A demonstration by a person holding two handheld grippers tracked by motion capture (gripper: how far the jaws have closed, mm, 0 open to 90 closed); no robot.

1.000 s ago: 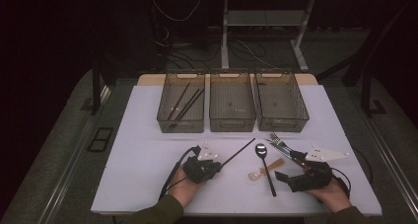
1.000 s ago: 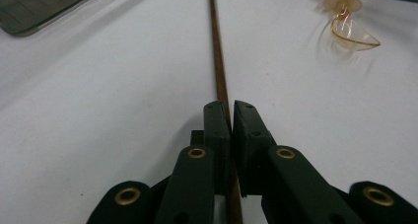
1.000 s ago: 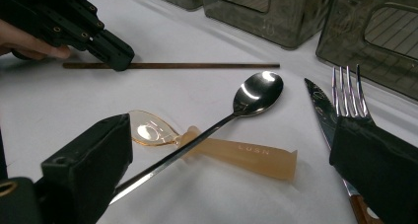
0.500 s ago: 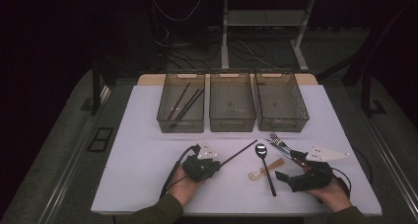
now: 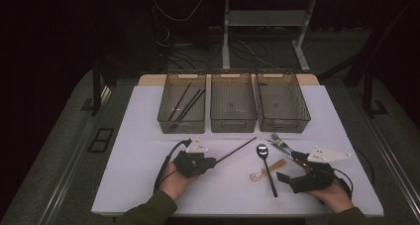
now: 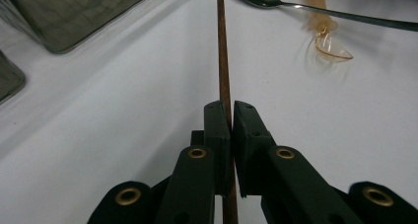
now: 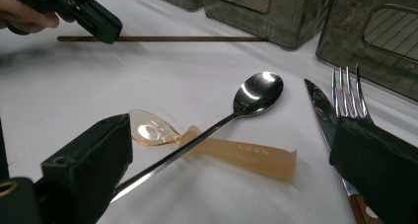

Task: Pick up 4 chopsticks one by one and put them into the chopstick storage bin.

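Observation:
My left gripper [image 5: 212, 161] sits at the front left of the white table, shut on the near end of a dark brown chopstick [image 5: 237, 148] that runs away toward the bins. In the left gripper view the chopstick [image 6: 224, 61] is pinched between the closed jaws [image 6: 230, 110]. At the front right my right gripper [image 5: 292, 168] stands wide open. Between its fingers [image 7: 88, 165] lie a metal spoon [image 7: 256, 93] and an amber plastic spoon [image 7: 222, 150]. A fork [image 7: 347, 91] and a knife [image 7: 320, 110] lie by the right-hand finger.
Three dark mesh bins stand in a row at the back. The left bin [image 5: 166, 117] holds other chopsticks, while the middle bin [image 5: 233, 123] and the right bin [image 5: 302, 118] look empty. Bare white tabletop [image 5: 133, 150] lies left of the left hand.
The left hand has shifted slightly at the chopstick's near end. The right gripper and the cutlery have stayed where they were.

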